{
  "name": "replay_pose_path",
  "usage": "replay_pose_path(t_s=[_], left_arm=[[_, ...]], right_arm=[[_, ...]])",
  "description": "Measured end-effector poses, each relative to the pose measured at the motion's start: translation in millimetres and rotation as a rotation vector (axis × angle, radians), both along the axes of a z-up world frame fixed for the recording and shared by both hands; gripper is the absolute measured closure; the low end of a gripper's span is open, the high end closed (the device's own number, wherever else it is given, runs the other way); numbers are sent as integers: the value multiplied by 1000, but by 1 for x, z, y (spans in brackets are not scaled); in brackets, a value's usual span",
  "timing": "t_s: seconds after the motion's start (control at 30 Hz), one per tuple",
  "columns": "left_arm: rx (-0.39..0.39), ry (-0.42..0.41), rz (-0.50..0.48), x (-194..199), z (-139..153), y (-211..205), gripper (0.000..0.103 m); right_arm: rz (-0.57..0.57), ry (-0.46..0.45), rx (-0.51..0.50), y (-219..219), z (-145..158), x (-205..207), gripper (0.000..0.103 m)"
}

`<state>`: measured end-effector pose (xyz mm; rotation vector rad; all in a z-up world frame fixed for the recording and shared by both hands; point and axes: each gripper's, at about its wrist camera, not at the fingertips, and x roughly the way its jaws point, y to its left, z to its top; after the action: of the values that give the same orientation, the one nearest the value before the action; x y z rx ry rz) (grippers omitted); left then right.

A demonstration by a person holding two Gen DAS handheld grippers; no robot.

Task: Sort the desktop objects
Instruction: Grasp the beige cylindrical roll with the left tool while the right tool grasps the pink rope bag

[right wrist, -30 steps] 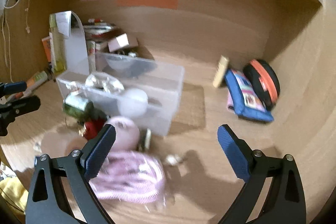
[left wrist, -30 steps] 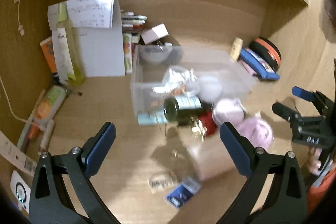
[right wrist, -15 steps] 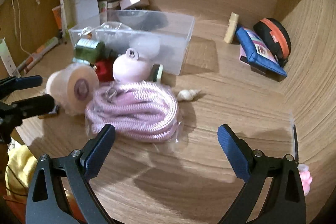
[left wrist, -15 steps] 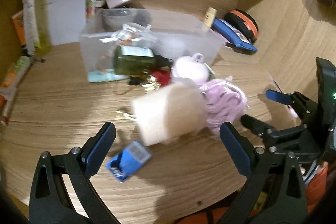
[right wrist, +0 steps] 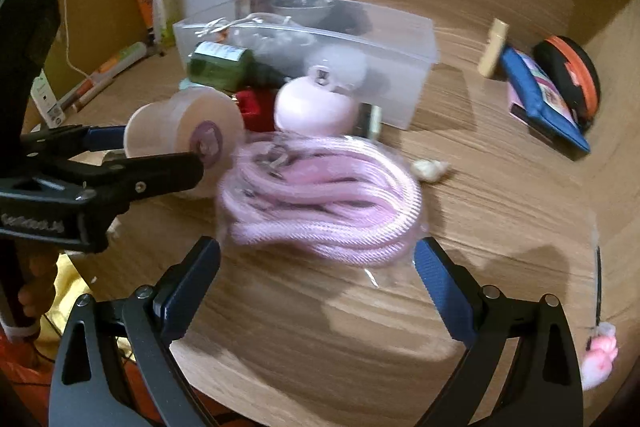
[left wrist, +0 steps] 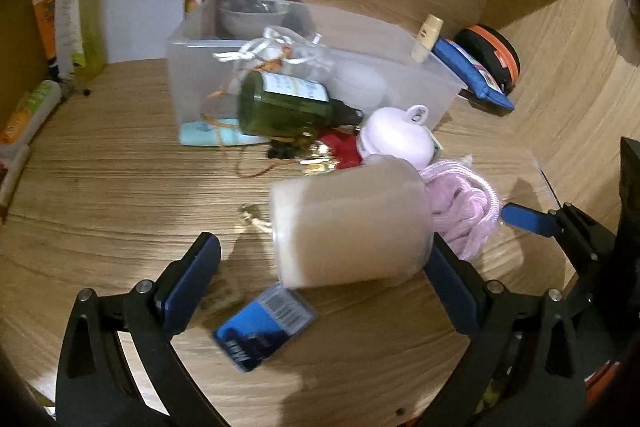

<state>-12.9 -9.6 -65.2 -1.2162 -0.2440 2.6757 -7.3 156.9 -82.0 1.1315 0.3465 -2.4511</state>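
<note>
Left wrist view: my left gripper (left wrist: 320,275) is spread around the blurred tape roll (left wrist: 352,223), contact unclear. Right gripper (right wrist: 316,279) gapes before the smeared pink cord (right wrist: 320,195).

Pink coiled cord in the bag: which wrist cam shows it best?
Right wrist view. The pink coiled cord lies whole and unobstructed just ahead of the open right gripper. In the left wrist view only part of the cord shows, its left side hidden behind the beige tape roll.
</note>
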Motion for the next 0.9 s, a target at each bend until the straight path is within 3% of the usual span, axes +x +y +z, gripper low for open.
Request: replay_pose_path(t_s=[0.2, 0.6, 0.8, 0.9], left_arm=[[4, -14, 24, 1, -2, -12, 2], [6, -26, -27, -10, -8, 4, 2], [-3, -14, -49, -11, -6, 9, 2], [-12, -13, -36, -16, -6, 7, 2]], right_arm=[[-29, 24, 85, -11, -5, -11, 5], [-226, -109, -8, 68, -3, -23, 5], [-145, -41, -86, 39, 22, -24, 5], [-161, -2, -57, 18, 26, -40, 4]])
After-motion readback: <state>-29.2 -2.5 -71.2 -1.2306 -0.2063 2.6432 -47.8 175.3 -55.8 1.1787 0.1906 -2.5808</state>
